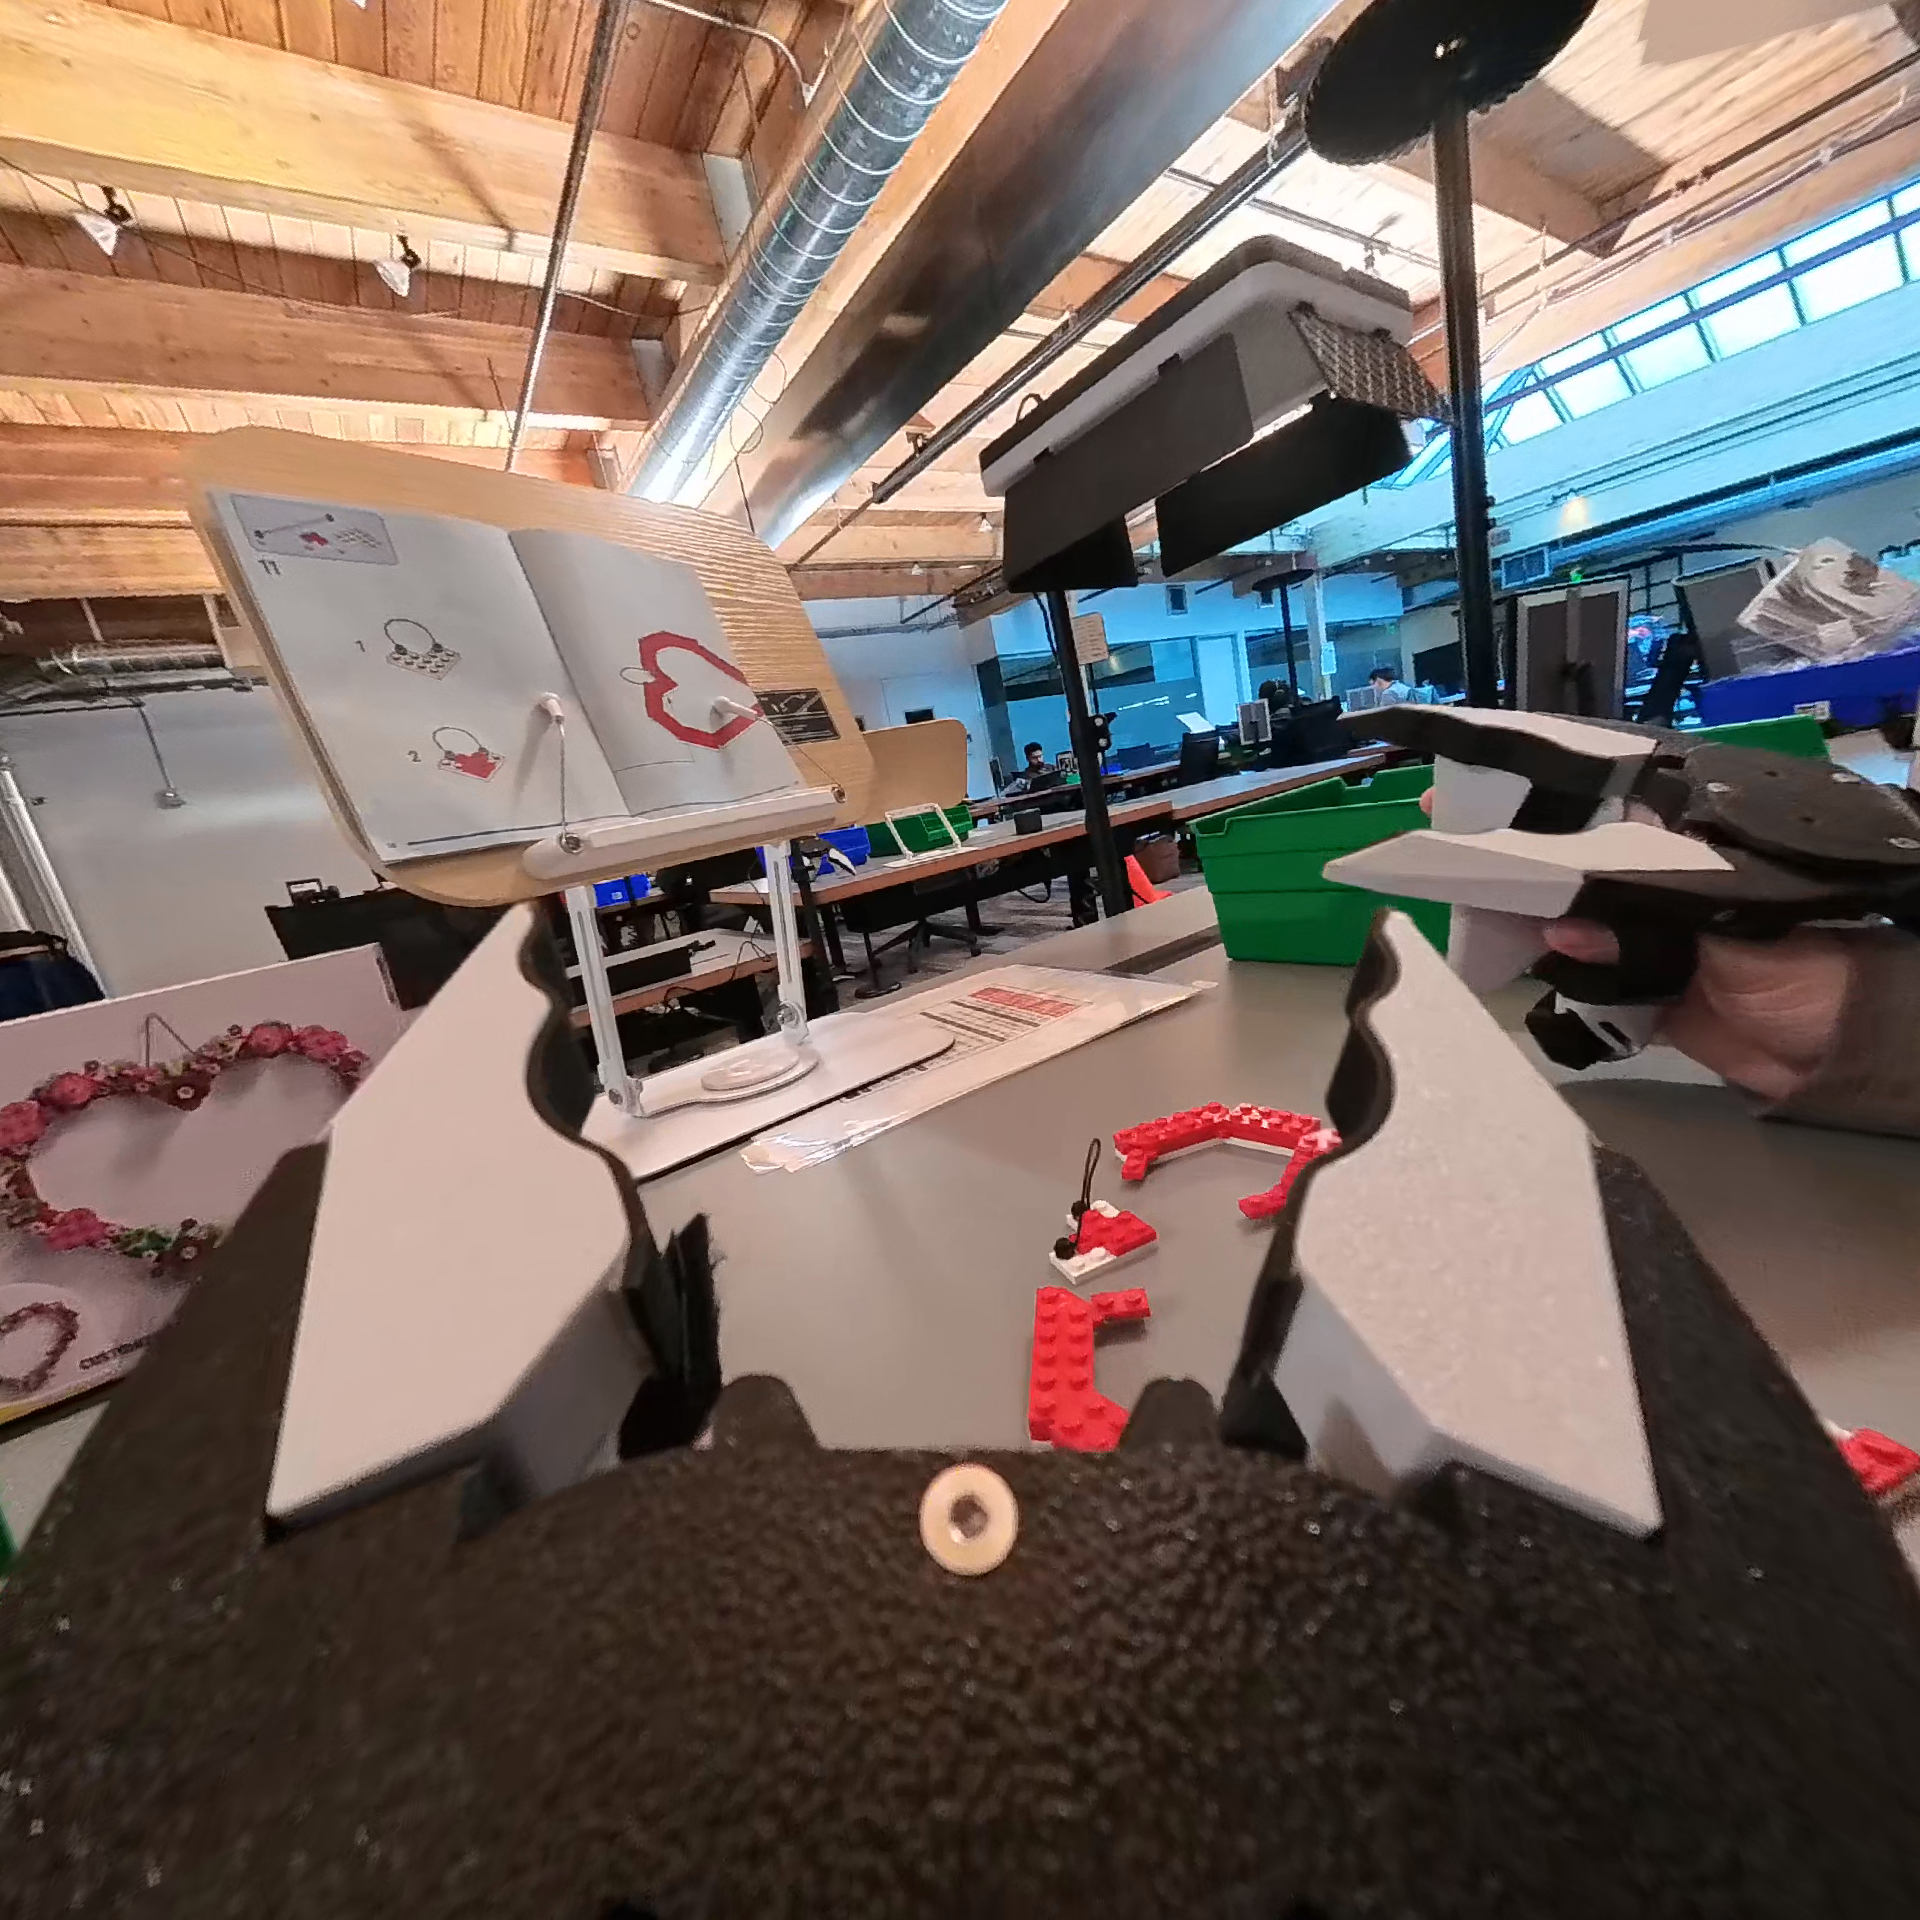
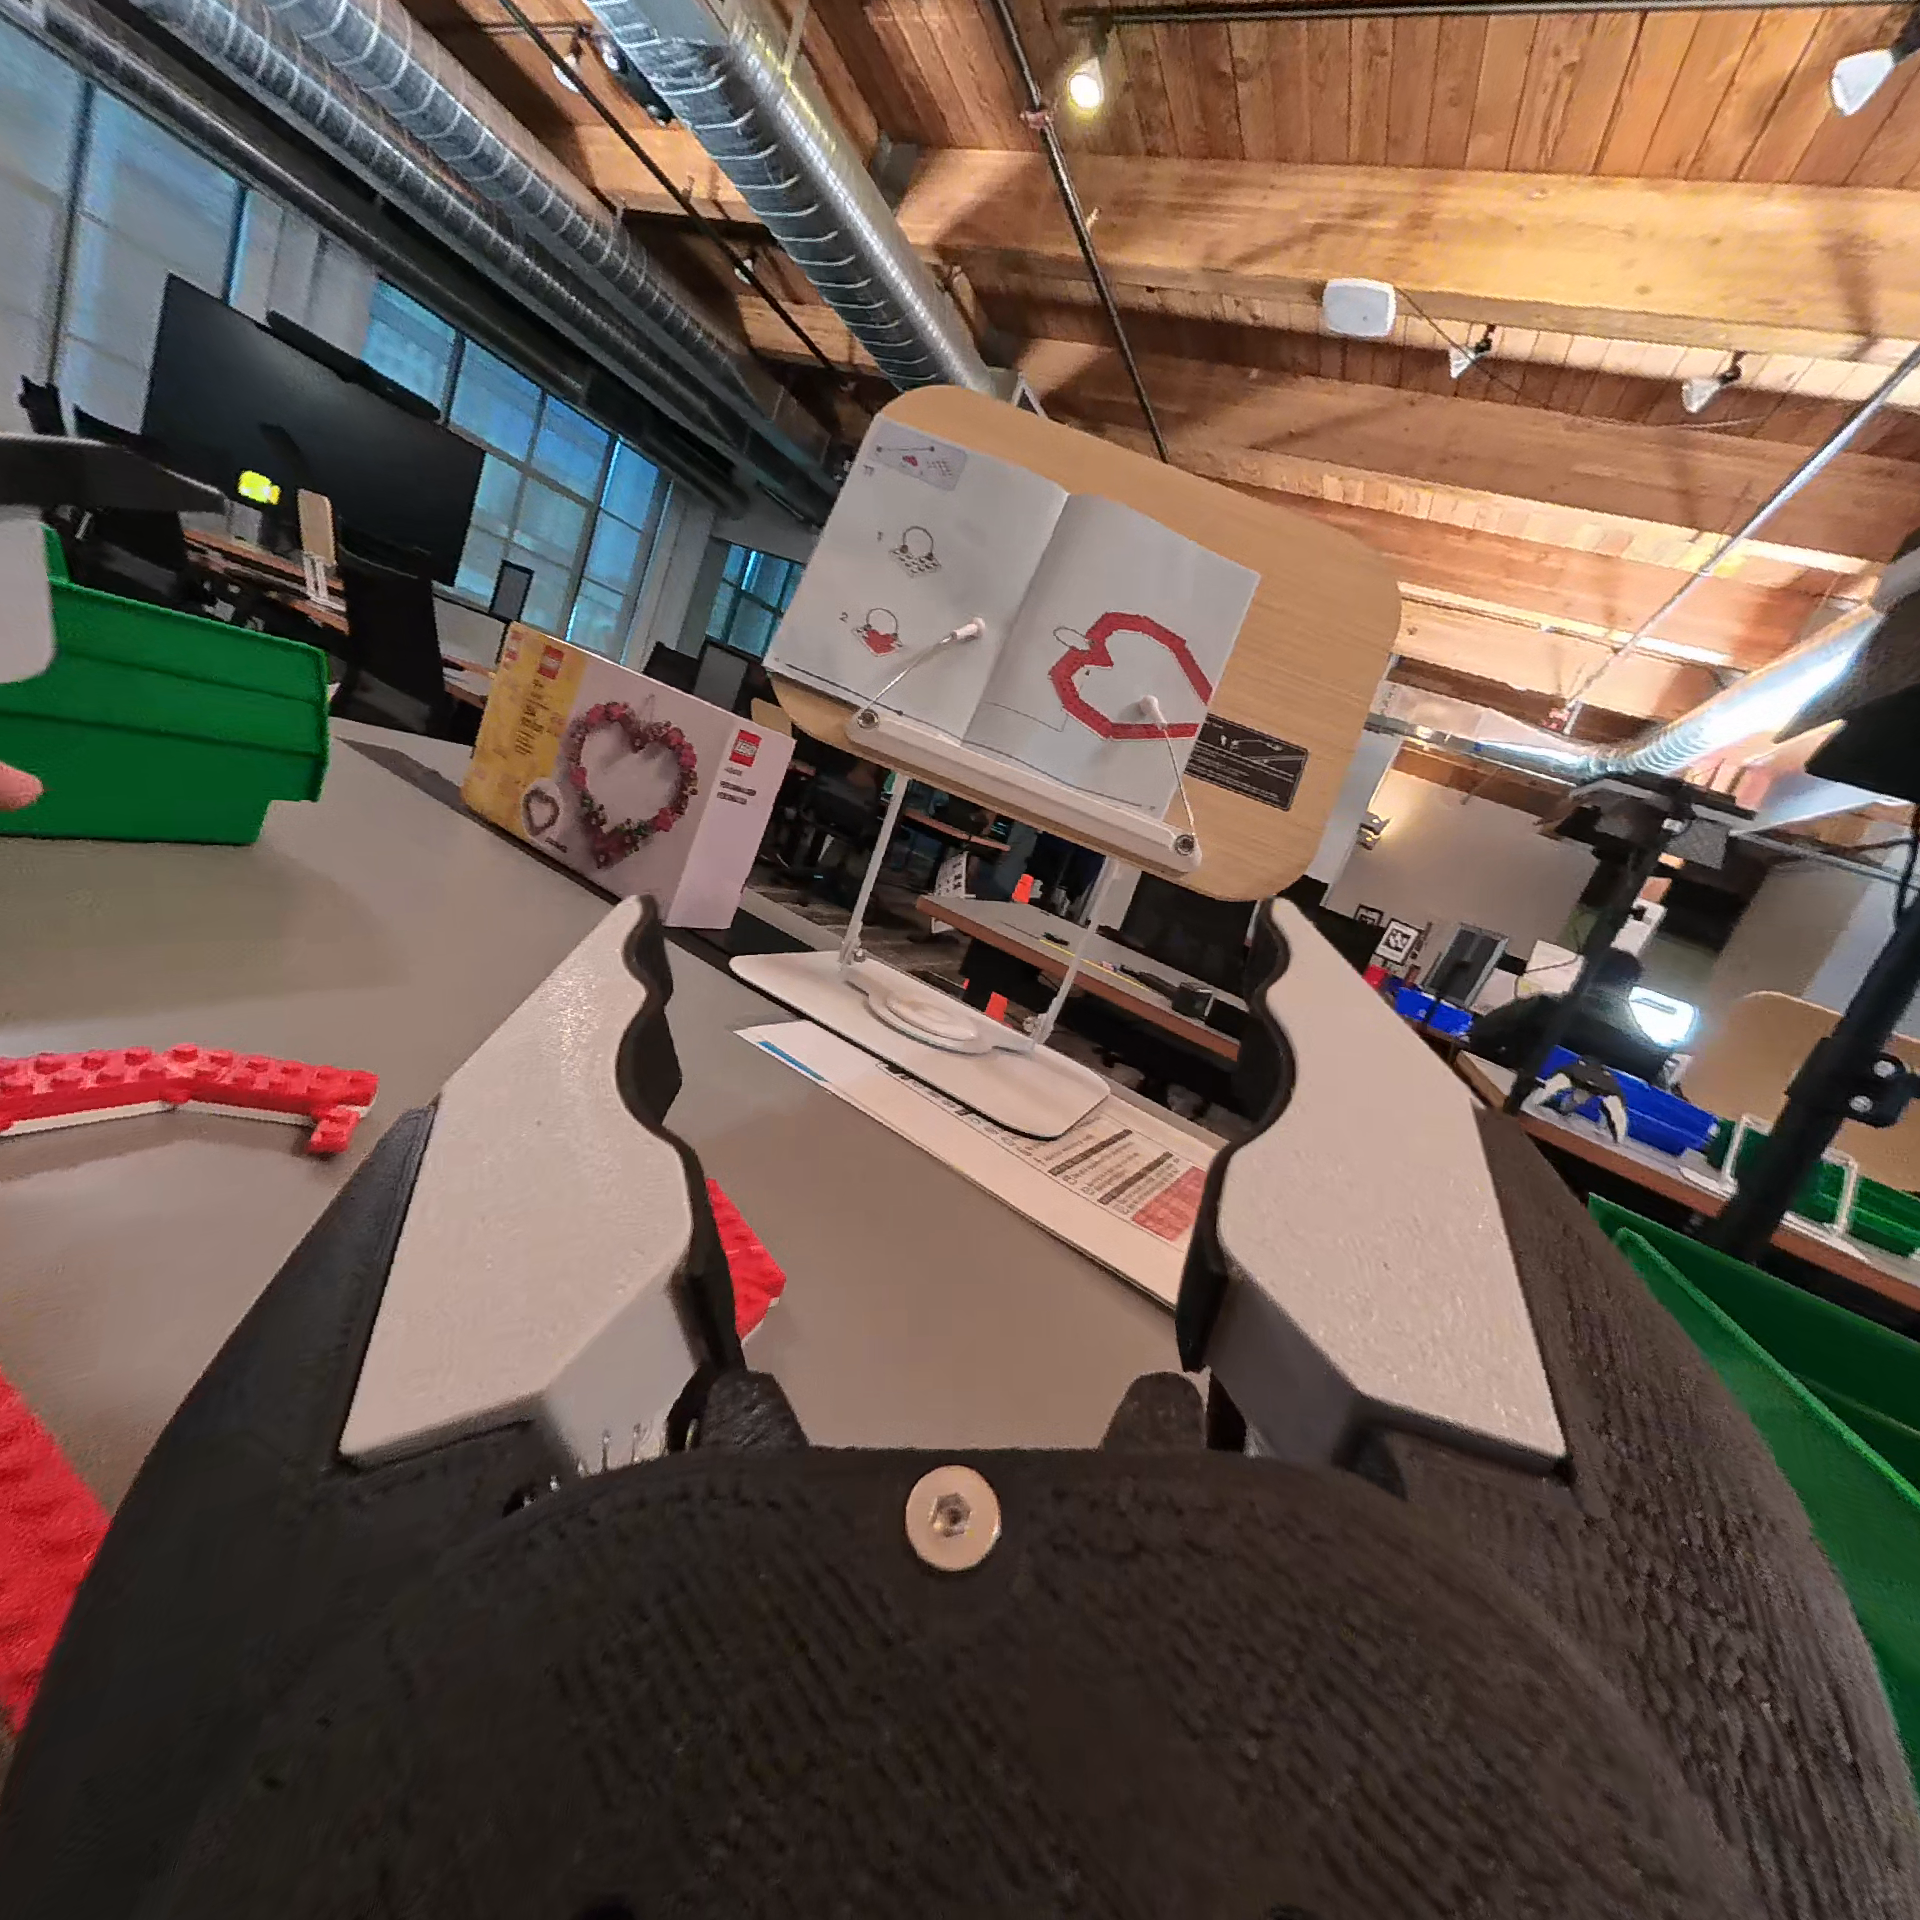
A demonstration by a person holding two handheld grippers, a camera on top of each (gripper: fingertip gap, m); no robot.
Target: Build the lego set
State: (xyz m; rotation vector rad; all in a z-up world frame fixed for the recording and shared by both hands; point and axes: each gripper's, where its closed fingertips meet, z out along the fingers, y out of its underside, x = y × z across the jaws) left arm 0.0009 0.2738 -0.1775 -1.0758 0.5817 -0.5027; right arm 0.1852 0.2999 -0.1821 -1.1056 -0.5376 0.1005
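Three red lego pieces lie on the grey table in the left wrist view: an arched strip point(image 1: 1216, 1127), a small red-and-white piece with a black cord point(image 1: 1103, 1236), and a C-shaped plate point(image 1: 1075, 1361). My left gripper point(image 1: 956, 935) is open and empty, above and behind them. My right gripper point(image 1: 1361, 800) shows at the right of that view, held by a hand above the table. In the right wrist view my right gripper point(image 2: 956, 925) is open and empty. A red strip point(image 2: 197, 1081) lies to its left, and a red plate point(image 2: 743, 1268) peeks past its left finger.
An instruction booklet point(image 1: 520, 675) stands open on a wooden stand point(image 2: 1309, 727) at the table's back. The set's box point(image 2: 623, 790) stands to the left. Green bins point(image 1: 1299, 873) sit at the back right. A paper sheet point(image 1: 1018, 1029) lies under the stand.
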